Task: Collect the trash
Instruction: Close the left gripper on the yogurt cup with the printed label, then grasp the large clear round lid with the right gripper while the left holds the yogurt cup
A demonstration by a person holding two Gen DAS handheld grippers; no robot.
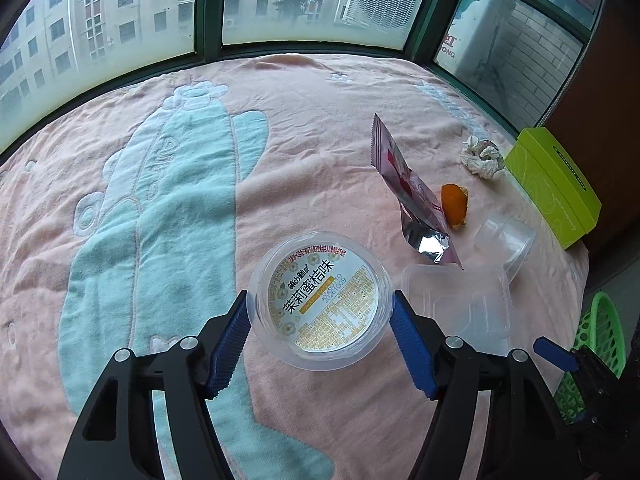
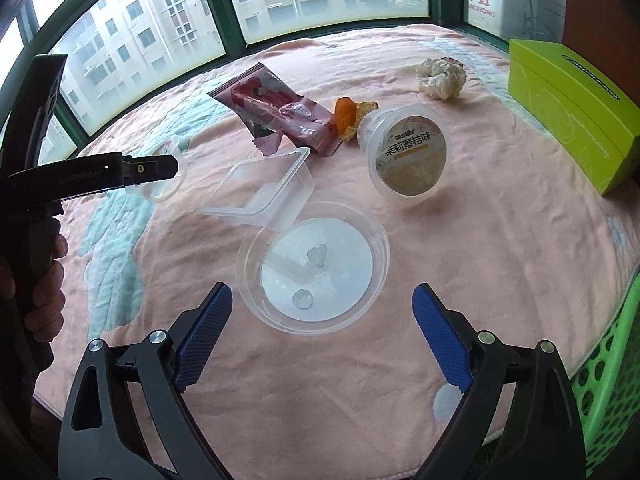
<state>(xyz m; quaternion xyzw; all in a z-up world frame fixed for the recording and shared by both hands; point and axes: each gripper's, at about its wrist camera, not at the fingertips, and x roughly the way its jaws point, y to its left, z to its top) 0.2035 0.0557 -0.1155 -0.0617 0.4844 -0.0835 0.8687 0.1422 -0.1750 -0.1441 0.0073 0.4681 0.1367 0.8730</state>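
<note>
- My left gripper (image 1: 320,320) clamps the labelled jelly cup (image 1: 320,300), lifted clear for binning.
- My right gripper (image 2: 322,312) hangs released over the empty clear cup (image 2: 314,266), near the blanket's (image 2: 500,240) front edge.
- The green basket (image 2: 608,380) waits at the right edge.

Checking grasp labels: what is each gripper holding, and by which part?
Left gripper clamps the labelled cup across its side wall, near the rim. Right gripper holds nothing.

Clear labelled cup (image 1: 320,300), square tray (image 1: 460,304), foil wrapper (image 1: 408,196), orange peel (image 1: 454,204) and crumpled tissue (image 1: 482,156) litter the pink blanket (image 1: 320,120).
</note>
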